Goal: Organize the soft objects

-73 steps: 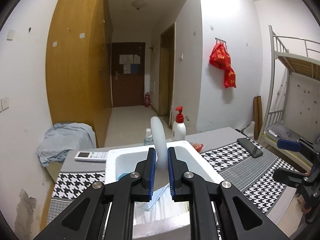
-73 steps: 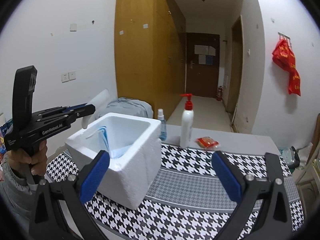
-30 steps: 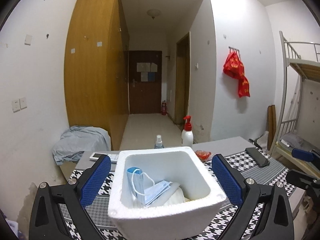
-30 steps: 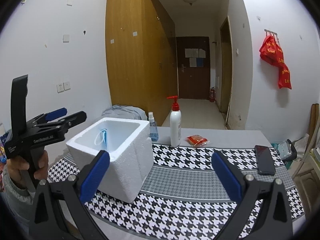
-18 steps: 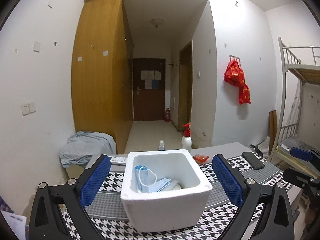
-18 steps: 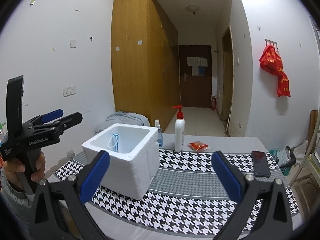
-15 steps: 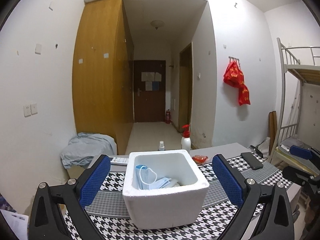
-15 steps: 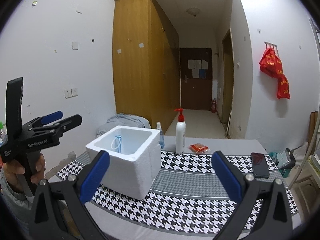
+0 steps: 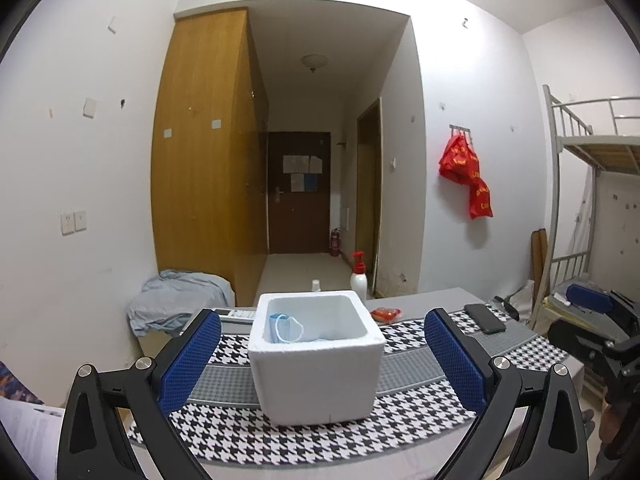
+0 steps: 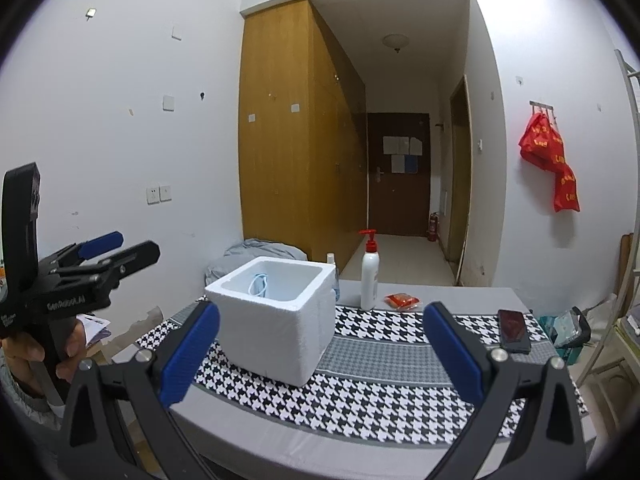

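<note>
Status at this moment: both grippers stood off the bench (image 9: 404, 364), empty. I read the left gripper (image 9: 322, 354) with fingers spread wide, framing the box (image 9: 316, 376) from the near side without touching it. The right gripper (image 10: 320, 354) also had its fingers spread, holding nothing, with the box ahead and to its left.

A mask (image 9: 285, 327) lay inside the box against the left wall; something pale lay beside it, too indistinct to name. I saw no other clearly soft item on the bench, only a bottle (image 10: 369, 276), a red packet (image 10: 402, 301) and a phone (image 10: 514, 330).

I judged the placing step complete. The next move called for locating a further soft item, if any, before closing on it.
</note>
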A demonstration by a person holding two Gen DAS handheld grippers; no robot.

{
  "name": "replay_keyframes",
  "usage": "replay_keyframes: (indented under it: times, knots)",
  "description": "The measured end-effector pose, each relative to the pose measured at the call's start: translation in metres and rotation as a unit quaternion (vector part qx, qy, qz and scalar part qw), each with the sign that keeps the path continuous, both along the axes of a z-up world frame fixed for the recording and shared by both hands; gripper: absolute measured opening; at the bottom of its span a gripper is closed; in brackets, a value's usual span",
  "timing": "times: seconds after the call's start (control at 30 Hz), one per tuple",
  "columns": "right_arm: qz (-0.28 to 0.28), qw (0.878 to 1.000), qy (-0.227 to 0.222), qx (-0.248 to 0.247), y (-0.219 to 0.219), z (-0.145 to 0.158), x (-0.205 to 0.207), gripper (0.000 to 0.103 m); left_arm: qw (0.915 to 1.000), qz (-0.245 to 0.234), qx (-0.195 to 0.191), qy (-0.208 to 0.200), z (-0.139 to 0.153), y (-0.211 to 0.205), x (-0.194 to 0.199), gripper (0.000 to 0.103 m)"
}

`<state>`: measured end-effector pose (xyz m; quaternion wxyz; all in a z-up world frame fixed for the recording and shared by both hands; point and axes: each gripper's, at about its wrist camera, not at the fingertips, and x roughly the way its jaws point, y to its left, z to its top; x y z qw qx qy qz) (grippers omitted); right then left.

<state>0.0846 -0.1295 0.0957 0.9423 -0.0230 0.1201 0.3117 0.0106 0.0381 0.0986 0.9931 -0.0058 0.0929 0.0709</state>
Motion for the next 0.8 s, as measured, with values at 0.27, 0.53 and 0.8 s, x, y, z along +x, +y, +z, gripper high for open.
replay_keyframes:
  times: [0.27, 0.53, 0.8]
  knots:
    - [-0.004, 1.0, -0.01, 0.005, -0.006, -0.002, -0.031, 0.103, 0.9998, -0.015, 0.007, -0.014, -0.005, -0.014, -0.038, 0.102]
    - [-0.012, 1.0, -0.017, 0.007, -0.007, -0.009, -0.054, 0.103, 0.9997, -0.011, -0.001, -0.024, -0.013, -0.011, -0.061, 0.102]
    - [-0.01, 1.0, -0.03, 0.001, -0.005, -0.02, -0.074, 0.103, 0.9991, -0.009, -0.006, -0.042, -0.029, -0.011, -0.082, 0.102]
